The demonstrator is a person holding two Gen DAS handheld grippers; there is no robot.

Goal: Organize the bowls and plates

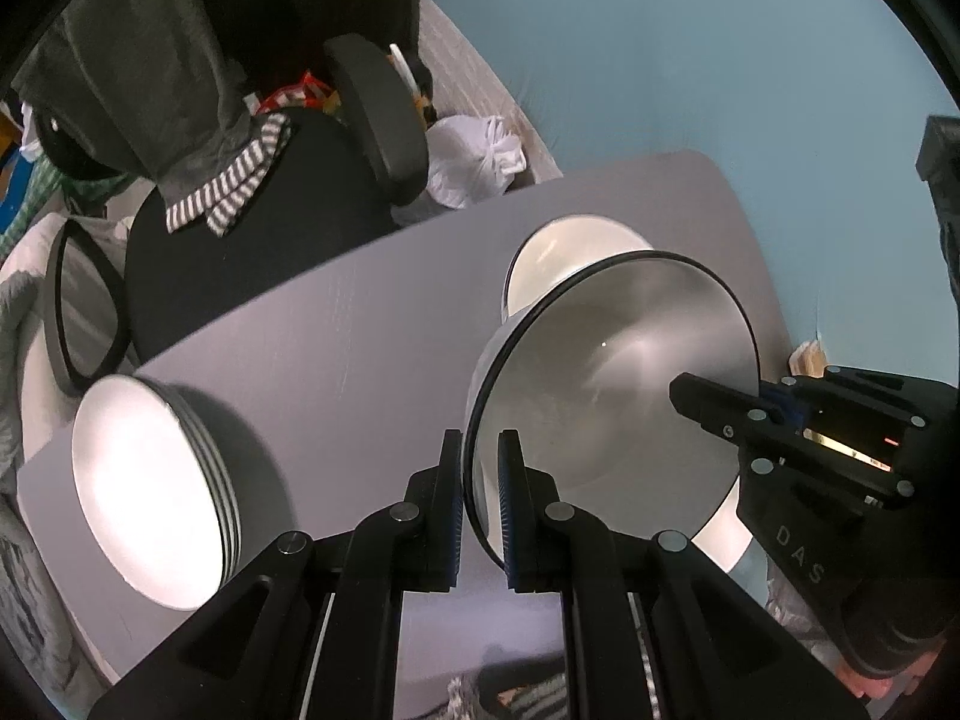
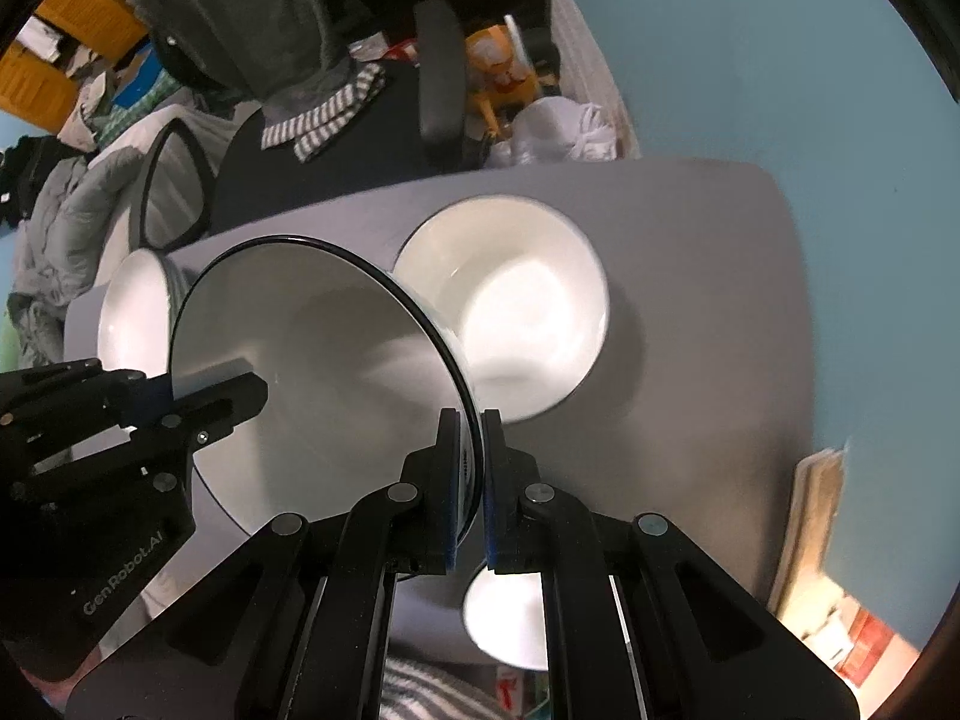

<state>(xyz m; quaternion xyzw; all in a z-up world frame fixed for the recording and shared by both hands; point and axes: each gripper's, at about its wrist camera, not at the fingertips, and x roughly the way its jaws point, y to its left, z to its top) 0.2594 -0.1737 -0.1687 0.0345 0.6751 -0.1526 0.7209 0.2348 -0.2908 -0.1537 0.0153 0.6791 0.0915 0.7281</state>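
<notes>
Both grippers hold one large white plate with a dark rim (image 1: 618, 378), lifted above the grey table (image 1: 336, 324). My left gripper (image 1: 480, 450) is shut on its near-left rim. My right gripper (image 2: 472, 432) is shut on the opposite rim and shows in the left wrist view (image 1: 720, 402). The plate also shows in the right wrist view (image 2: 324, 384). A stack of white plates (image 1: 150, 492) sits at the table's left. A white bowl (image 2: 510, 300) stands behind the held plate. Another white dish (image 2: 510, 618) lies under it near the front.
A black office chair (image 1: 270, 228) with clothes draped on it stands behind the table. A white plastic bag (image 1: 474, 156) lies on the floor. Light-blue floor (image 1: 720, 60) lies to the right. Papers or boxes (image 2: 828, 540) sit past the table's right edge.
</notes>
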